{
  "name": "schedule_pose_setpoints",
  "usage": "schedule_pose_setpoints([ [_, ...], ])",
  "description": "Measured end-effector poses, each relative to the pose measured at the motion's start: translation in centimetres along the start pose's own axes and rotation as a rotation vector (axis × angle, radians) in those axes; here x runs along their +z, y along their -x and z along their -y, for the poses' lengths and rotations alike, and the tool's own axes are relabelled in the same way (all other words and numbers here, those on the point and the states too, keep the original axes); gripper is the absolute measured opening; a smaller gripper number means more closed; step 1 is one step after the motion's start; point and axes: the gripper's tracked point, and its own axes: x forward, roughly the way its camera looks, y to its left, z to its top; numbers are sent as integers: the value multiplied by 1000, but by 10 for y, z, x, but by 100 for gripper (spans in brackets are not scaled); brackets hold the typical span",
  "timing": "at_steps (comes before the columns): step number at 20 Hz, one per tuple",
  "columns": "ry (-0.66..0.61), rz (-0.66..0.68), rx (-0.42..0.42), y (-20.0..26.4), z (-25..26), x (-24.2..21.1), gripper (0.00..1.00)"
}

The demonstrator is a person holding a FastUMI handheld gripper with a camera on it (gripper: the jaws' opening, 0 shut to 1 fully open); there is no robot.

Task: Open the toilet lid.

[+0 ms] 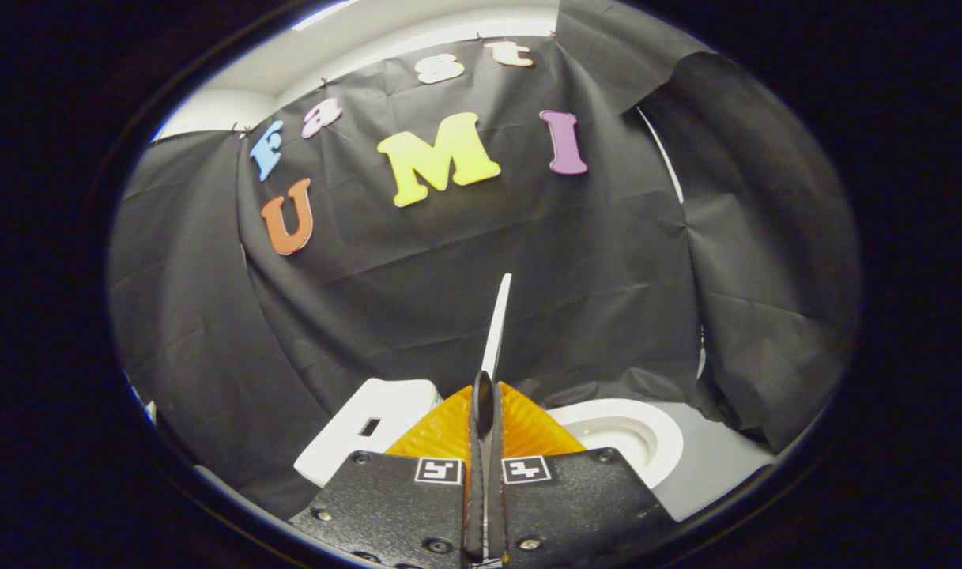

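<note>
The thin white toilet lid (498, 324), seen edge-on, looks like smooth hard plastic with a faint sheen, and both fingers of the gripper (484, 395) press flat against it. The round white toilet bowl (646, 431) is glossy and smooth, like glazed ceramic. The white tank block (362, 431) has a smooth, matt face. The black booth wall (449, 276) is matt, creased cloth.
</note>
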Motion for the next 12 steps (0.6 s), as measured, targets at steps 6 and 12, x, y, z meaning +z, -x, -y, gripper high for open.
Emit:
schedule_pose_setpoints([
  [6, 67, -5, 35, -4, -45, -1, 5],
  [12, 120, -12, 66, -11, -87, -7, 6],
])
